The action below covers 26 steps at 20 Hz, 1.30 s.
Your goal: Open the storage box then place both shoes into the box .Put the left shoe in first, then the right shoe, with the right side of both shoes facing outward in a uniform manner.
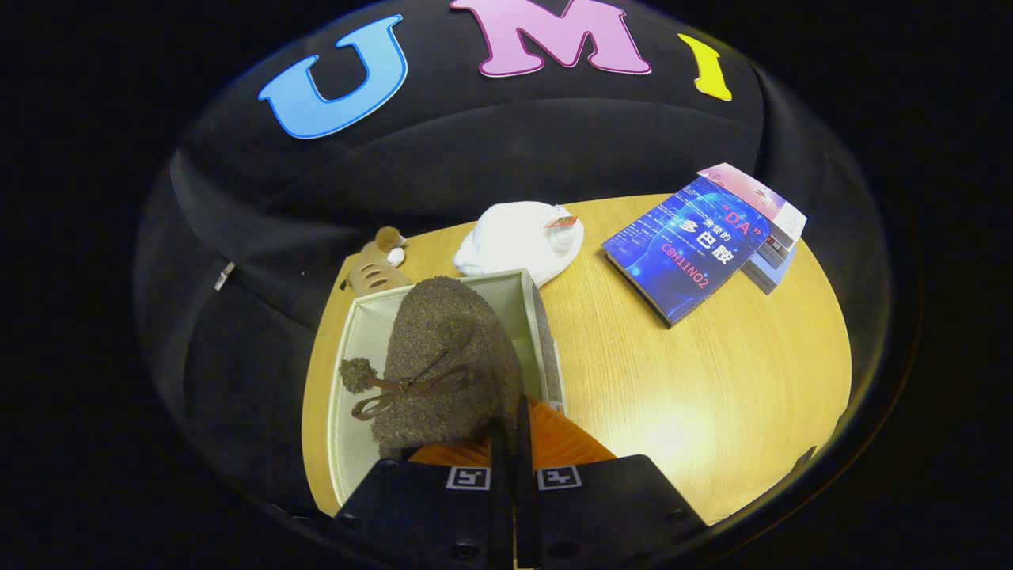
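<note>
A brown fuzzy shoe (447, 356) with a bow and pompom hangs toe-forward over the open storage box (352, 332). My gripper (510, 431) is shut on the shoe's heel rim, fingers pressed close together. The box is a pale fabric bin with its inside showing to the left of the shoe. Whether another shoe lies inside is hidden by the held one.
Beyond the box lie a white cloth bundle (518, 241) and a small tan plush toy (376, 265). A blue book (688, 249) on a stack sits far right on the wooden table (712, 372). Black cloth wall behind.
</note>
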Each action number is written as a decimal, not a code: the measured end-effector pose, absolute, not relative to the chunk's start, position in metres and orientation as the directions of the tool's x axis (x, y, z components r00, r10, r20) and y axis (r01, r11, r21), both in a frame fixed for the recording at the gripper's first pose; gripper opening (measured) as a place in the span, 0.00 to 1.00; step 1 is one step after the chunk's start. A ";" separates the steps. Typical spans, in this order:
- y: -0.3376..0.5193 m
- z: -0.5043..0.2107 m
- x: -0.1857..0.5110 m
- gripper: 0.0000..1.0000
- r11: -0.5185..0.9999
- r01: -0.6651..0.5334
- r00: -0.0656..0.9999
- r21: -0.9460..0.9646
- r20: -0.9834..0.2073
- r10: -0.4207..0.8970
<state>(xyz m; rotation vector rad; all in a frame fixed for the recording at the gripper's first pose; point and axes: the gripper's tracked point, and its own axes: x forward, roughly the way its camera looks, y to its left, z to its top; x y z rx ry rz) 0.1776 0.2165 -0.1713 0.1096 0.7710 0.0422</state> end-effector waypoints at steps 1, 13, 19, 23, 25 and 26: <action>0.219 -0.173 0.179 0.07 0.994 0.012 0.718 0.109 -0.693 0.067; 0.242 -0.204 0.167 0.22 1.000 -0.026 0.709 -0.010 -0.705 0.012; 0.269 -0.141 0.176 1.00 0.988 -0.135 0.820 -0.077 -0.568 0.068; 0.292 -0.093 0.169 0.99 0.974 -0.208 0.867 -0.092 -0.479 0.140; 0.304 -0.071 0.162 0.99 0.964 -0.245 0.880 -0.101 -0.440 0.178; 0.307 -0.065 0.158 0.99 0.961 -0.257 0.884 -0.106 -0.427 0.189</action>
